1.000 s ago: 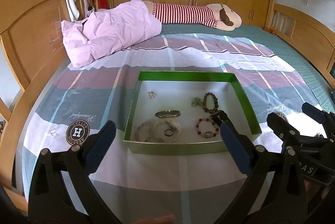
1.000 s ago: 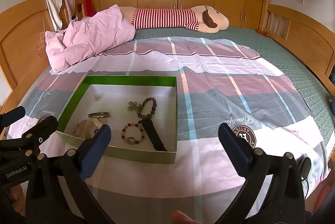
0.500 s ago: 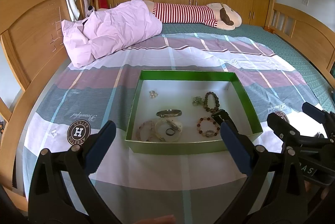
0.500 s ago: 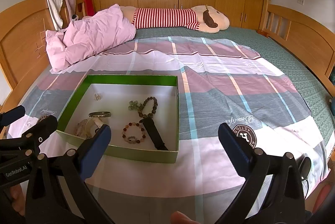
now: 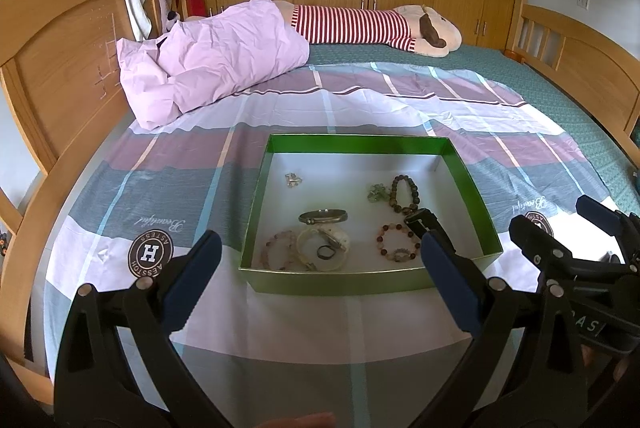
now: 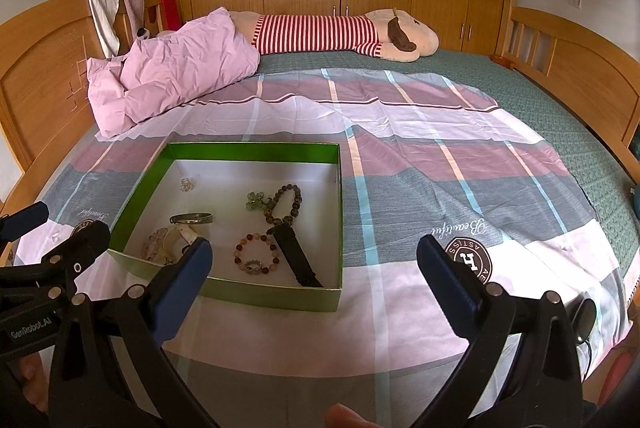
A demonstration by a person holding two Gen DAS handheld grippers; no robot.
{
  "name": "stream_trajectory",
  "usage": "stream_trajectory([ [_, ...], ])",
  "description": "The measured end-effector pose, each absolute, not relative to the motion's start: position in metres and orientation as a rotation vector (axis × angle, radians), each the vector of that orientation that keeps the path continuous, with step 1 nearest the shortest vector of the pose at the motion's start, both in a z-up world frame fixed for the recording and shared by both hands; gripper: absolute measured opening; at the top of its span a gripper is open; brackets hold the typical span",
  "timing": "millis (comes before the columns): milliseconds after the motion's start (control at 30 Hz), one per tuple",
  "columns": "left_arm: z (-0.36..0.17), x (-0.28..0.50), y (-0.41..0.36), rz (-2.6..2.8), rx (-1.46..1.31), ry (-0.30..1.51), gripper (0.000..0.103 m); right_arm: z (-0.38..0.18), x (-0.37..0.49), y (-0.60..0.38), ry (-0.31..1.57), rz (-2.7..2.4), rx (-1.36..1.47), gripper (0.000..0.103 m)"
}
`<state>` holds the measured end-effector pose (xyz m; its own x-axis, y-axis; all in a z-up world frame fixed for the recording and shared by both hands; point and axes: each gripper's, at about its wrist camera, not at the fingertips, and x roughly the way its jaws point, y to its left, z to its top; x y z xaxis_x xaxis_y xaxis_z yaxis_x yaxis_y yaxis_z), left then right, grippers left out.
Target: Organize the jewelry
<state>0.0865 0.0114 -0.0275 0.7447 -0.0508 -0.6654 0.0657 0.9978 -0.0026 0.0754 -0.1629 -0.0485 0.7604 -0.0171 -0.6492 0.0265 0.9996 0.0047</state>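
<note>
A green box [image 5: 256, 198] with a white floor sits on the striped bedsheet; it also shows in the right wrist view [image 6: 338, 212]. Inside lie a dark bead bracelet [image 5: 405, 193], a reddish bead bracelet [image 5: 398, 243], a metal bangle [image 5: 323, 216], a pale bangle with a ring [image 5: 324, 250], a small clear trinket [image 5: 293, 179] and a black strap [image 6: 294, 254]. My left gripper [image 5: 316, 278] is open and empty, just short of the box's near wall. My right gripper [image 6: 314, 282] is open and empty, right of the box.
A pink pillow [image 5: 208, 62] and a striped plush toy [image 5: 372, 28] lie at the far end of the bed. Wooden bed boards [image 5: 52, 76] stand on the left and right. A dark cable piece [image 6: 584, 316] lies at the sheet's right edge.
Both grippers have drawn back slightly from the box, which sits a little farther up in the views. Both stay open and empty.
</note>
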Motion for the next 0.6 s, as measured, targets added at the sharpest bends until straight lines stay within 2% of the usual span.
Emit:
stream_trajectory([
  [600,-0.0282,0.0860,0.0127,-0.066,0.028,0.730,0.099,-0.0488,0.0757,-0.1630,0.707,-0.022,0.016,0.100],
])
